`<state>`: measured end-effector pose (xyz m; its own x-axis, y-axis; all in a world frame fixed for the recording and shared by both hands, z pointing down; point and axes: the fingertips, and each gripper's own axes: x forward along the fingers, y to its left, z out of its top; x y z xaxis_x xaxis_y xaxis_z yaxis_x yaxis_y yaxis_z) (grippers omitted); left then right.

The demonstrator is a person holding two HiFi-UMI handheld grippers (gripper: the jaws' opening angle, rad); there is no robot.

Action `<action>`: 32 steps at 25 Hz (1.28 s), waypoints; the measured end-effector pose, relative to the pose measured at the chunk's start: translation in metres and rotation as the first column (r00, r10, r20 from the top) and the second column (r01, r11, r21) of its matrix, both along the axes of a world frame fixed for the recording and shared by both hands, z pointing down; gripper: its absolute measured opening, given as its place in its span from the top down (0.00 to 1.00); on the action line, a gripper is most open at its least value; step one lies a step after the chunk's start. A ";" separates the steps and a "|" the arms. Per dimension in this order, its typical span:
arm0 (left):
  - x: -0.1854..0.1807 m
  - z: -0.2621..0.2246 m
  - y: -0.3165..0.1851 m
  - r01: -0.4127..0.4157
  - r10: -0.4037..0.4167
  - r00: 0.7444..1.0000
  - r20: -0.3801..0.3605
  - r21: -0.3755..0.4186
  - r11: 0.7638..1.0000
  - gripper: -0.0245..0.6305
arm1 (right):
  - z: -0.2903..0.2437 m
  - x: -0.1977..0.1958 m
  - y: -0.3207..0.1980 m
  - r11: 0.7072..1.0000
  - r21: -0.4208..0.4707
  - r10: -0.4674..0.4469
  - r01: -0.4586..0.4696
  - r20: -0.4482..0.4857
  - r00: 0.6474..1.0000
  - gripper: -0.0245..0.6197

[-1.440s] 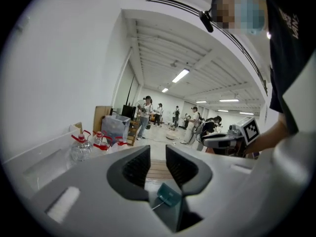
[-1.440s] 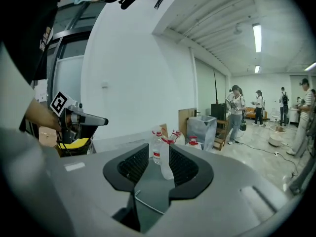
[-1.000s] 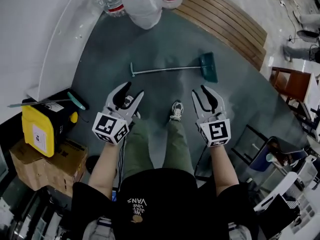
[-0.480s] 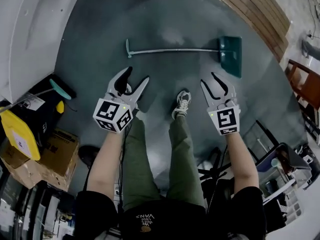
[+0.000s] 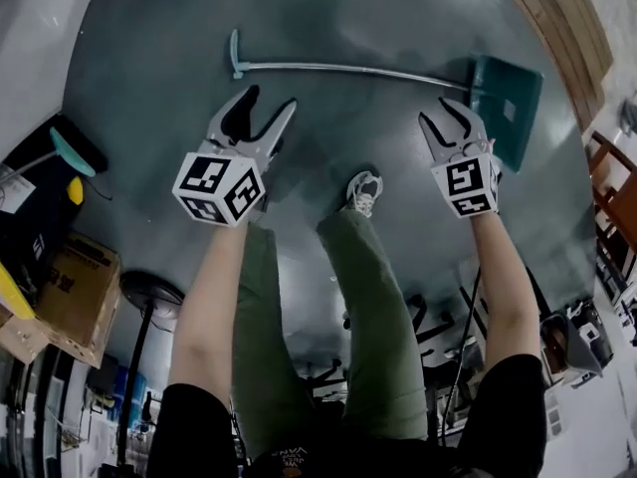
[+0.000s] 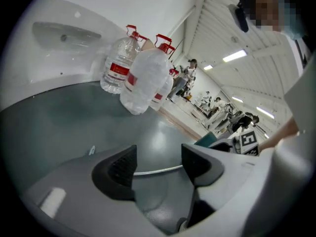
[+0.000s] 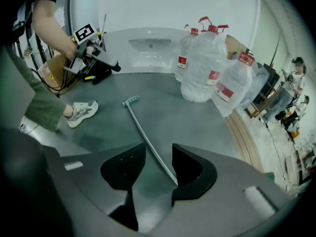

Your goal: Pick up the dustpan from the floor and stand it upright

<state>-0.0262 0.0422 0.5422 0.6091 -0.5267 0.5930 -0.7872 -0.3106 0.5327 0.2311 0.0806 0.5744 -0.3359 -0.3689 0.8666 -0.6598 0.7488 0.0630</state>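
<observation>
The dustpan lies flat on the grey-green floor, its teal pan (image 5: 510, 98) to the right and its long metal handle (image 5: 338, 69) running left to a grip end. My left gripper (image 5: 269, 101) hangs open just short of the handle's left part. In the left gripper view the handle (image 6: 158, 170) shows through the gap of the left gripper (image 6: 158, 161), untouched. My right gripper (image 5: 447, 114) is beside the pan, its jaws opening. In the right gripper view the handle (image 7: 142, 130) runs between the jaws of the right gripper (image 7: 158, 164), with no pad on it.
Large water bottles (image 7: 207, 65) stand against the white wall beyond the handle's end. A person's shoe (image 5: 364, 191) is planted between the grippers. A cardboard box (image 5: 62, 285) sits at the left, wooden slats (image 5: 569, 18) and a chair (image 5: 615, 182) at the right.
Both grippers have dropped towards the floor and closed in on the dustpan. Their jaws stand wider than before. The head has leaned forward, so the dustpan looks nearer.
</observation>
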 end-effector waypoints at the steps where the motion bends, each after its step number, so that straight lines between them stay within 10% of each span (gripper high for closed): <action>1: 0.000 0.012 0.000 0.000 0.000 1.000 0.000 -0.003 1.000 0.49 | 0.019 0.002 -0.003 1.000 -0.016 -0.002 0.002 -0.017 1.000 0.74; 8: -0.010 0.096 0.004 0.014 -0.012 0.999 0.030 -0.052 0.999 0.48 | 0.144 0.010 -0.005 0.983 -0.142 -0.133 0.115 -0.127 0.983 0.74; 17: -0.023 0.165 0.041 0.060 -0.056 0.998 0.028 -0.166 0.984 0.48 | 0.225 0.027 0.003 0.887 -0.308 -0.421 0.343 -0.240 0.875 0.74; 32: -0.038 0.140 0.028 0.140 -0.156 0.985 -0.068 -0.200 0.970 0.48 | 0.200 0.001 0.003 0.896 -0.261 -0.415 0.359 -0.206 0.886 0.84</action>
